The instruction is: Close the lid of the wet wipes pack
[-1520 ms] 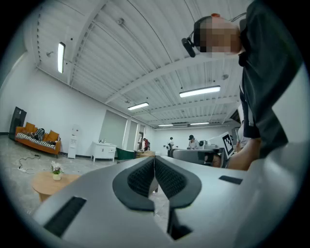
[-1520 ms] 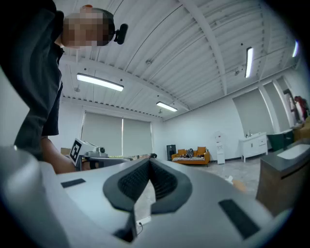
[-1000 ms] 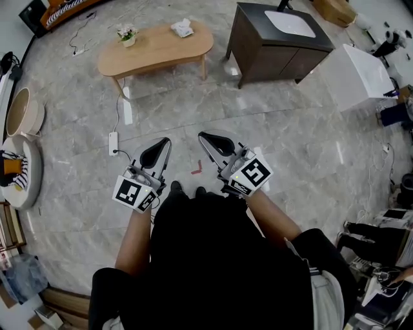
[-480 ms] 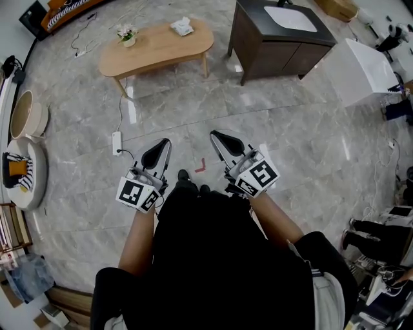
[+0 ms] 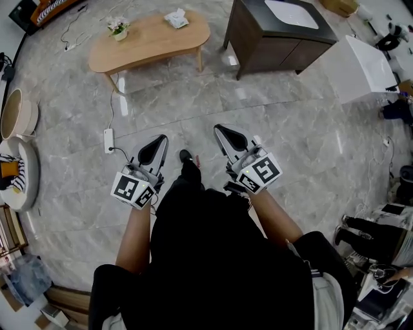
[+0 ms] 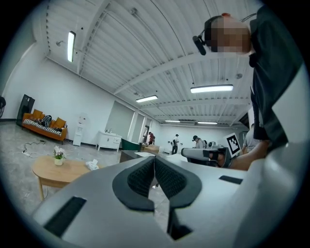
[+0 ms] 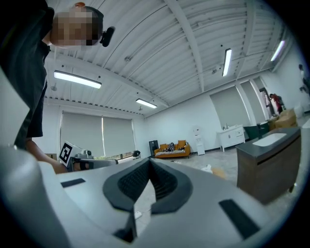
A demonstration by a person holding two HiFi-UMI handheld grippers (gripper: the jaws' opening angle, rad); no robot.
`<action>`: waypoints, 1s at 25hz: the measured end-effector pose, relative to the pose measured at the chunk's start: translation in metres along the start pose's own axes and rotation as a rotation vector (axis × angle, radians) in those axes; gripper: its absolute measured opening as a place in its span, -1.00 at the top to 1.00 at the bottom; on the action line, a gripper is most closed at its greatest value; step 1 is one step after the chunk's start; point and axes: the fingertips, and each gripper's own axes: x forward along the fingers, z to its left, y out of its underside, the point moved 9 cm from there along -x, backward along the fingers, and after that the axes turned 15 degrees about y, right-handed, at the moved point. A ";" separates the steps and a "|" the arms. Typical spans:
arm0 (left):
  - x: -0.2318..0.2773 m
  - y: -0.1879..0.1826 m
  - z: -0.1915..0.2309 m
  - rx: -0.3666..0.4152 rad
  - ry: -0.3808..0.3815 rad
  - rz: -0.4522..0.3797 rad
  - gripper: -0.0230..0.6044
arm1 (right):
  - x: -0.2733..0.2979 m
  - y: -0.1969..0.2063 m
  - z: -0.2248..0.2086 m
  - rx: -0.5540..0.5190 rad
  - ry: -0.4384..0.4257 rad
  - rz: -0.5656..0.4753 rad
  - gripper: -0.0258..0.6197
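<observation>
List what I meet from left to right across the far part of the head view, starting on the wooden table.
flower pot → wet wipes pack → dark sink cabinet → white box

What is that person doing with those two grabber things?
A person stands on the marble floor holding a left gripper and a right gripper out in front, both shut and empty. Nothing is being handled yet. The wet wipes pack lies on the wooden table across the room, near a small flower pot, too far away to tell whether its lid is open.
</observation>
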 end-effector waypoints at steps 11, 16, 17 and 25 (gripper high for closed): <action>0.058 -0.003 0.134 -0.105 -0.004 -0.044 0.87 | 0.133 -0.006 -0.055 -0.049 -0.026 0.099 0.89; 0.092 -0.006 0.193 -0.138 0.053 -0.032 0.87 | 0.177 -0.021 -0.084 -0.072 0.038 0.107 0.89; 0.099 -0.006 0.202 -0.142 0.063 -0.030 0.87 | 0.183 -0.022 -0.091 -0.074 0.054 0.110 0.89; 0.152 -0.010 0.255 -0.159 0.084 -0.029 0.87 | 0.240 -0.025 -0.153 -0.062 0.083 0.135 0.89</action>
